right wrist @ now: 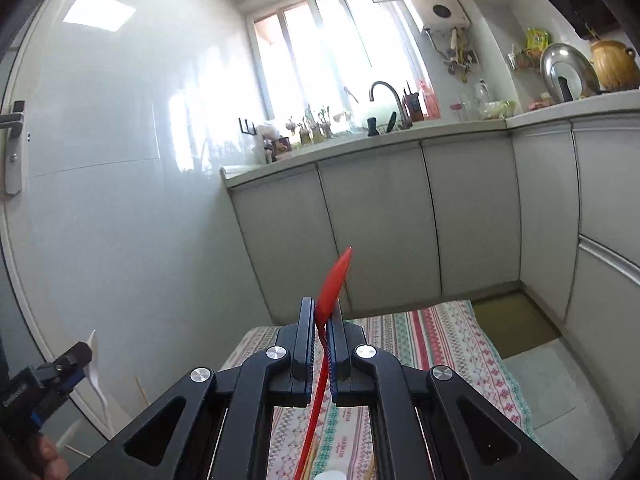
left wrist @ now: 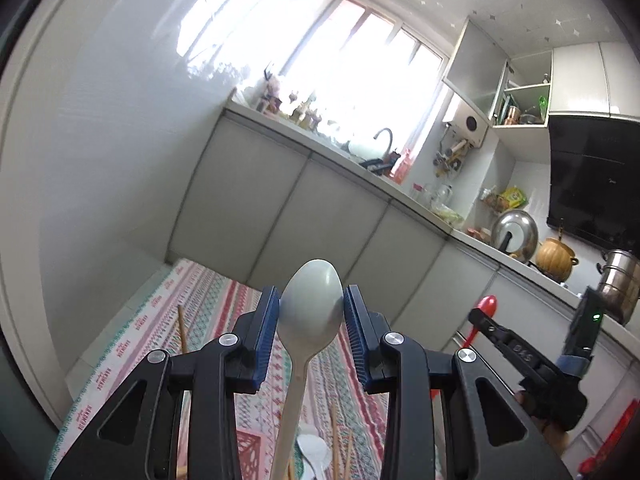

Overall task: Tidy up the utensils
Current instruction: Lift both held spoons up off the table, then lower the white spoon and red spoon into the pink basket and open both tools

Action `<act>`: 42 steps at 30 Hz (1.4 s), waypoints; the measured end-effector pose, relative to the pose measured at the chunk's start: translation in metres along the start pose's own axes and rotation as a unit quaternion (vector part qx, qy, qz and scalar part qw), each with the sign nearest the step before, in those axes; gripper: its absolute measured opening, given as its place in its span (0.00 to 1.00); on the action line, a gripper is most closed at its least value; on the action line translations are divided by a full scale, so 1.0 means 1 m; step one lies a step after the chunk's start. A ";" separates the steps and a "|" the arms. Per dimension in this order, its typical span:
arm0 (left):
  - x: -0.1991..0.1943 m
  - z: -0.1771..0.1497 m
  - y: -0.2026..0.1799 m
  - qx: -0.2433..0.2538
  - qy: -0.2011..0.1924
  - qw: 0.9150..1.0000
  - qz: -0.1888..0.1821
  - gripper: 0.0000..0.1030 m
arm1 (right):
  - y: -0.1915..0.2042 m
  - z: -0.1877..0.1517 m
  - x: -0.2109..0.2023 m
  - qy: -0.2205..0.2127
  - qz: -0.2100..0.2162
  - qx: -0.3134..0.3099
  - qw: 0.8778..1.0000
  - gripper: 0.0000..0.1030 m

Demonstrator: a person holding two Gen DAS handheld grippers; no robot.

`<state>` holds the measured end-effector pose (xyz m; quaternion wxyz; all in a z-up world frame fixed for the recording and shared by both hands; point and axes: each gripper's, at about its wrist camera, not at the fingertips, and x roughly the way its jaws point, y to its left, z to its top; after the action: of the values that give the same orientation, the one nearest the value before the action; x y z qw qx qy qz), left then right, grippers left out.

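Observation:
My left gripper (left wrist: 311, 308) is shut on the bowl of a white spoon (left wrist: 310, 300), held upright above the patterned tablecloth (left wrist: 160, 320). My right gripper (right wrist: 324, 322) is shut on a red spoon (right wrist: 334, 280), bowl up and edge-on. The red spoon (left wrist: 484, 312) and right gripper also show at the right of the left wrist view. The left gripper shows at the lower left of the right wrist view with the white spoon (right wrist: 94, 364). Wooden chopsticks (left wrist: 182, 328) and another white spoon (left wrist: 314, 452) lie on the cloth below.
Grey kitchen cabinets (right wrist: 380, 220) with a counter, sink tap (right wrist: 386, 96), pots (left wrist: 618, 284) and a pan lid (left wrist: 516, 232) stand beyond the table. A white wall (right wrist: 120, 160) is on the left. Tiled floor (right wrist: 552, 380) lies to the right of the table.

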<state>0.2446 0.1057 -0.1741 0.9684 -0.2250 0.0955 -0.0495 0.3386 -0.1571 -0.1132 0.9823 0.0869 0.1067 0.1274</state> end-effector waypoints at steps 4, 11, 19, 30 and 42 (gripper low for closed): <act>0.003 -0.022 -0.003 0.033 -0.058 0.996 0.053 0.35 | 0.011 -0.005 0.003 -0.001 0.012 -0.014 1.000 0.05; 0.028 -0.057 0.014 0.049 -0.097 0.988 0.110 0.35 | 0.015 -0.013 0.006 0.003 0.022 -0.020 1.000 0.05; 0.046 -0.078 0.030 0.057 -0.076 0.984 0.154 0.73 | 0.015 -0.020 0.008 0.009 0.034 -0.015 0.999 0.05; -0.022 -0.011 0.025 -0.029 -0.058 0.993 0.099 0.80 | 0.034 -0.029 0.002 0.013 0.061 -0.026 0.998 0.05; -0.055 0.045 0.063 -0.081 0.007 0.992 0.096 0.85 | 0.107 -0.064 0.012 -0.012 0.092 -0.074 0.993 0.05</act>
<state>0.2034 0.1888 -0.1532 0.9467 -0.2917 0.1271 0.0498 0.3107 -0.0427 -0.1555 0.9713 0.0250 0.0763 0.2238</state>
